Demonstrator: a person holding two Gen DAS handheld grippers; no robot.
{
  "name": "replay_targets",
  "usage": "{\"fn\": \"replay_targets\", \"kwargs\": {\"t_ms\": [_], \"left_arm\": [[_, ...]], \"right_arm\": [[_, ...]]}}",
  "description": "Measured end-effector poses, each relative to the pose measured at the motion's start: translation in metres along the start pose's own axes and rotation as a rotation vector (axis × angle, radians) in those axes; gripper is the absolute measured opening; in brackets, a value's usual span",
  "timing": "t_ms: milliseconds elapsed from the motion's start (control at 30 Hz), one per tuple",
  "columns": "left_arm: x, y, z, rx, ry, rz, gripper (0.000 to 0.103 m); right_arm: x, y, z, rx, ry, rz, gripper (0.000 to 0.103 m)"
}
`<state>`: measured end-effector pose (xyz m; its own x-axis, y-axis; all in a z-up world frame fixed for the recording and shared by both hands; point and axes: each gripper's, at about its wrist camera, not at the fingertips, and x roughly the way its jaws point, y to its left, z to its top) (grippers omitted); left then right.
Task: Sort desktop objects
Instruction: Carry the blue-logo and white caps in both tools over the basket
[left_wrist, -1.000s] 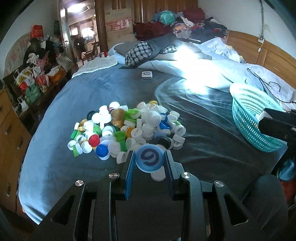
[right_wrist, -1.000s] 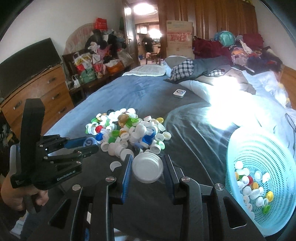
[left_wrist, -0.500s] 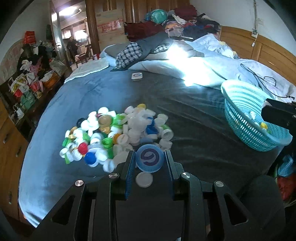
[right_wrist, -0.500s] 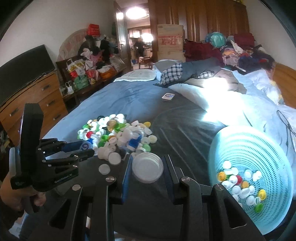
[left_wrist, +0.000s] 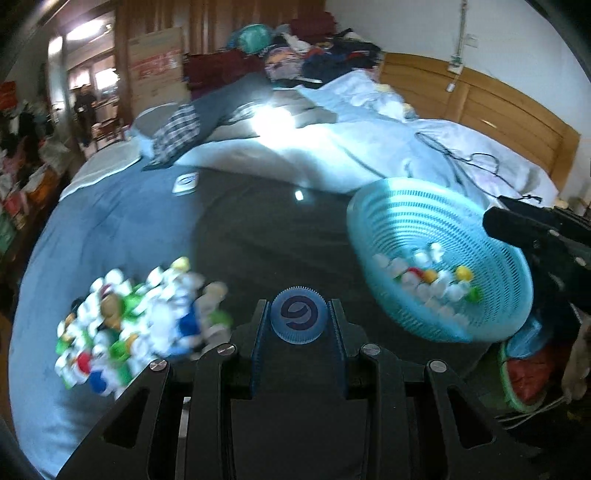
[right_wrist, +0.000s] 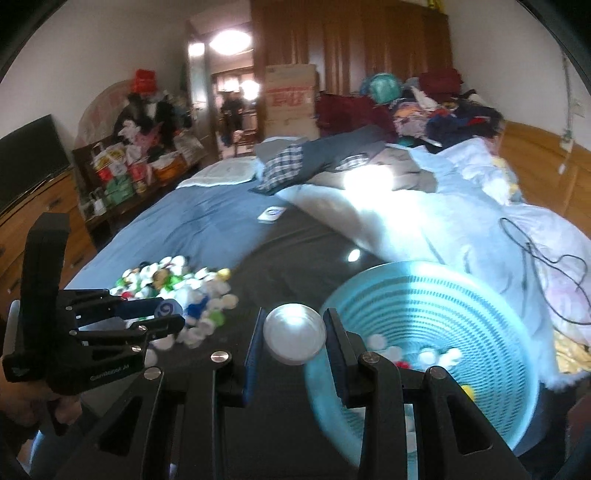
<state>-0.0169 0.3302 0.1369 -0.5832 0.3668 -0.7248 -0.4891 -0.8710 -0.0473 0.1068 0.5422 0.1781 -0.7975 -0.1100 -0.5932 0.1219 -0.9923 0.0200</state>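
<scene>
Gripping a blue cap (left_wrist: 299, 316) between its pads, the left gripper (left_wrist: 299, 321) hangs over the dark blanket (left_wrist: 258, 236) — between the cap pile (left_wrist: 140, 317) and the turquoise basket (left_wrist: 413, 218); the right gripper (right_wrist: 294, 334) pinches a white lid (right_wrist: 294, 334) at the basket's near rim; sorted caps (left_wrist: 428, 277) lie inside.

2 tongs: the left tongs (left_wrist: 299, 321) hold 1 blue cap (left_wrist: 298, 316), the right tongs (right_wrist: 293, 334) 1 white lid (right_wrist: 294, 334). 1 turquoise basket (right_wrist: 480, 295). 1 heap of caps (left_wrist: 136, 321), too blurred to count. 1 bed (left_wrist: 110, 229).
</scene>
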Motion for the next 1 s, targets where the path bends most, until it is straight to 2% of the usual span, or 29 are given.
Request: {"fn": "replay_targets", "kwargs": {"t_ms": [433,733,1000], "left_arm": [[0.026,-0.077,0.056,0.107,0.000,-0.091,0.026],[0.053,-0.113,0.072,0.164,0.103,-0.163,0.026],[0.067,-0.125,0.075,0.182,0.148,-0.180,0.026]], "right_arm": [[-0.012,-0.077,0.001,0.090,0.007,-0.091,0.035],[0.001,-0.120,-0.011,0.171,0.081,-0.096,0.035],[0.007,-0.133,-0.019,0.195,0.105,-0.094,0.035]]}}
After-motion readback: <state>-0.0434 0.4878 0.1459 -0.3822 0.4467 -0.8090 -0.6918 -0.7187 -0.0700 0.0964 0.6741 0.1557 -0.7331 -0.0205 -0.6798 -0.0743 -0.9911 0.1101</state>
